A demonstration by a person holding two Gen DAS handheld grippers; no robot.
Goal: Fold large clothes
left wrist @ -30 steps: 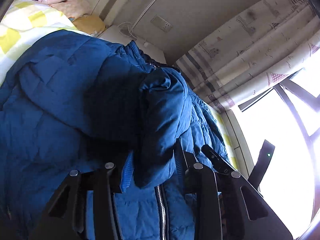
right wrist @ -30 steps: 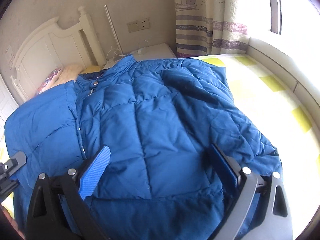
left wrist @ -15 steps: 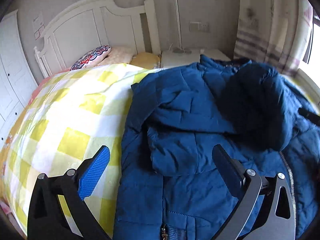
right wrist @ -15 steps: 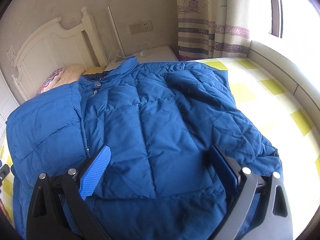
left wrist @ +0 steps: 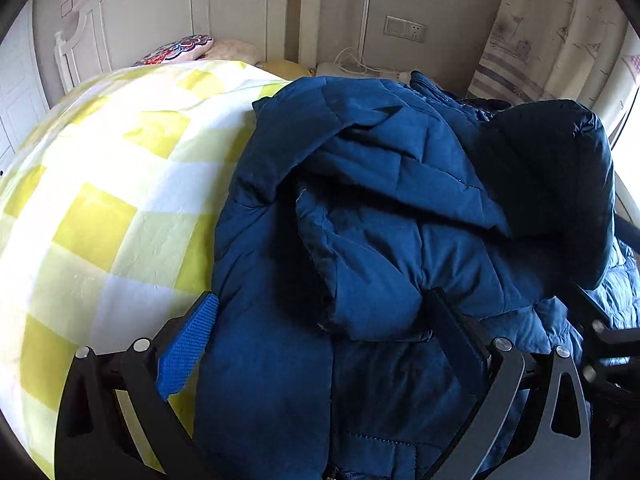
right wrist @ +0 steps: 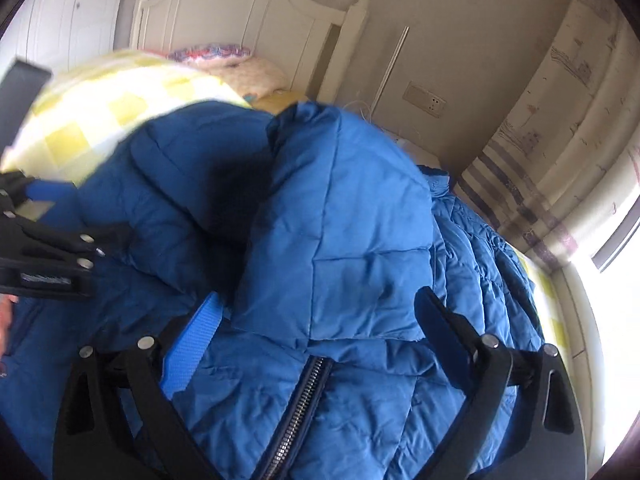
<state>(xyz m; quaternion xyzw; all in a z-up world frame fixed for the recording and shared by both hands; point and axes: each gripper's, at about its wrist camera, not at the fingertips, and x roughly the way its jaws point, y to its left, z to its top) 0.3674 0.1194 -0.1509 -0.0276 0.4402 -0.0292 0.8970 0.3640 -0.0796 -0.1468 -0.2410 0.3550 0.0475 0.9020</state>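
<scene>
Since a second ago the left gripper has let go of the sleeve and spread wide over the puffy blue quilted jacket, lying on the yellow-checked bedsheet. The right gripper is closing around the zippered front, not yet pinching. Soft, bulky, slippery: best taken by a seam or hem.

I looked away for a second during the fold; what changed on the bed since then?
The left gripper let go of the blue puffer jacket sleeve, which now lies folded across it. The right gripper swung over a raised fold, jaws closing around it. The jacket stays on the yellow checked bedsheet.
</scene>
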